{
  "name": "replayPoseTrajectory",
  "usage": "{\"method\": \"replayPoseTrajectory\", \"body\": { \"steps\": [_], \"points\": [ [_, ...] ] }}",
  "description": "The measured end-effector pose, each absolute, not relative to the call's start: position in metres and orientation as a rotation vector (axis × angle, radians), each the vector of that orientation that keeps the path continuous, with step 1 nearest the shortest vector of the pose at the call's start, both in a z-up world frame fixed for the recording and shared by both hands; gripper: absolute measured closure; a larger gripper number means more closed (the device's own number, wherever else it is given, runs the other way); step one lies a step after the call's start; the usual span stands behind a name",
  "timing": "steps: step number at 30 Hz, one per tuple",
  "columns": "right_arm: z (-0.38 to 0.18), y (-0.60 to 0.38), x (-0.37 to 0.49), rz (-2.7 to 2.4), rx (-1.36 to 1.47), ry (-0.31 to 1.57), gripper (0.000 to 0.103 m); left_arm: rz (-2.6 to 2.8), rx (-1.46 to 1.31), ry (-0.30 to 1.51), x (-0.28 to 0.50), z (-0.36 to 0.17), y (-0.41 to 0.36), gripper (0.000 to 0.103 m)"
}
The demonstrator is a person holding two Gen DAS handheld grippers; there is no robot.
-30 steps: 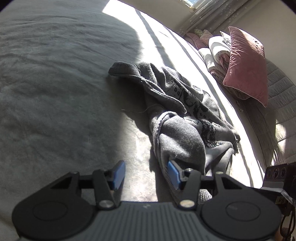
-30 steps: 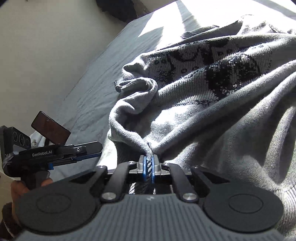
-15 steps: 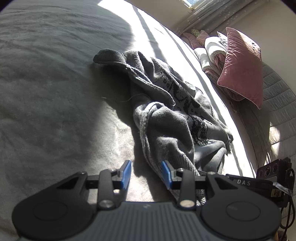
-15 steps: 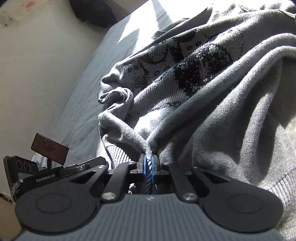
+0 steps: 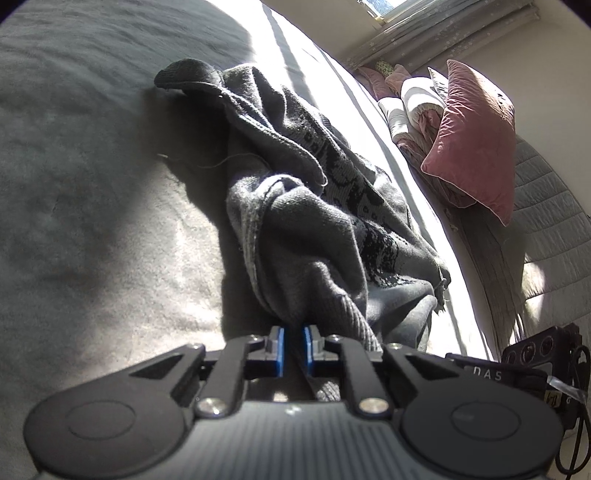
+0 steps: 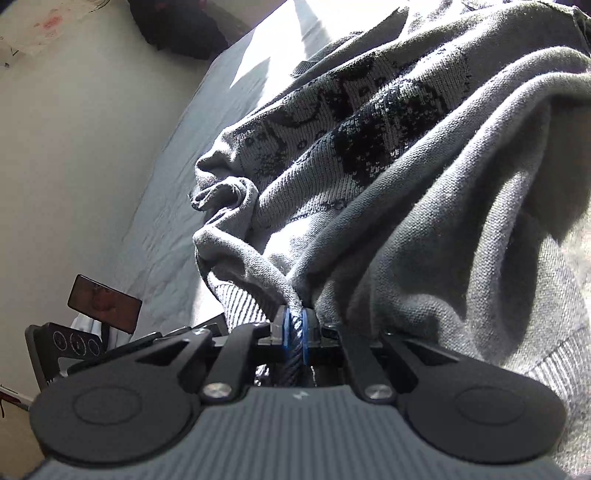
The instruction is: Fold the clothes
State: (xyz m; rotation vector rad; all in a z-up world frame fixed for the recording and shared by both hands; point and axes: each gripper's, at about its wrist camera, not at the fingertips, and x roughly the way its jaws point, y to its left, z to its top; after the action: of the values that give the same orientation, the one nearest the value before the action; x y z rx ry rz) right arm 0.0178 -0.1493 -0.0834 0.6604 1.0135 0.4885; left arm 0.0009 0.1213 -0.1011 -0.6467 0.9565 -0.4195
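Left jaws: my left gripper (image 5: pixel 293 345) has its blue pads nearly together on a dark ribbed fold of the grey sweater (image 5: pixel 314 206); grasping it.
Right jaws: my right gripper (image 6: pixel 294 334) is clenched on a bunched ribbed edge of the same sweater (image 6: pixel 424 177); knit fills the slot between the pads.
Sweater position: heaped on the bed, running from my left jaws toward 12 o'clock, one cuff end at 11 o'clock.
Surface: grey bed cover (image 5: pixel 92 221), lightly wrinkled, half shaded, with a bright sun band from 12 to 4 o'clock.
Room, far: pink pillow (image 5: pixel 476 136) at 2 o'clock, leaning on folded bedding (image 5: pixel 413 99); quilted headboard (image 5: pixel 546 221) at 3 o'clock; curtain (image 5: pixel 424 33) at 1 o'clock.
Left view only: pillow, headboard, curtain, whole sweater outline, my other tool's body at 4 o'clock.
Right view only: black knit pattern close up, pale wall (image 6: pixel 74 129) at 10 o'clock, dark object (image 6: pixel 177 26) at 11 o'clock, left tool's small screen (image 6: pixel 105 304) at 8 o'clock.
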Motion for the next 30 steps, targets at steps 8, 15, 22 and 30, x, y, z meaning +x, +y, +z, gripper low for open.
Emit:
{"method": "replayPoseTrajectory", "body": {
  "steps": [8,15,22,30],
  "points": [
    [-0.049,-0.180,-0.007,0.414,0.569,0.912,0.055,-0.331,-0.608,0.906,-0.018,-0.073,0.129,0.101],
    [-0.033,-0.229,-0.030,0.326,0.477,0.836,0.048,-0.222,-0.538,0.836,-0.047,-0.041,0.177,0.101],
    [-0.050,-0.261,-0.044,0.240,0.456,0.881,0.048,-0.102,-0.490,0.899,-0.056,-0.049,0.221,0.101],
    [-0.058,-0.262,-0.052,0.262,0.436,0.954,0.056,-0.098,-0.544,0.918,-0.054,-0.055,0.243,0.066]
  ]
}}
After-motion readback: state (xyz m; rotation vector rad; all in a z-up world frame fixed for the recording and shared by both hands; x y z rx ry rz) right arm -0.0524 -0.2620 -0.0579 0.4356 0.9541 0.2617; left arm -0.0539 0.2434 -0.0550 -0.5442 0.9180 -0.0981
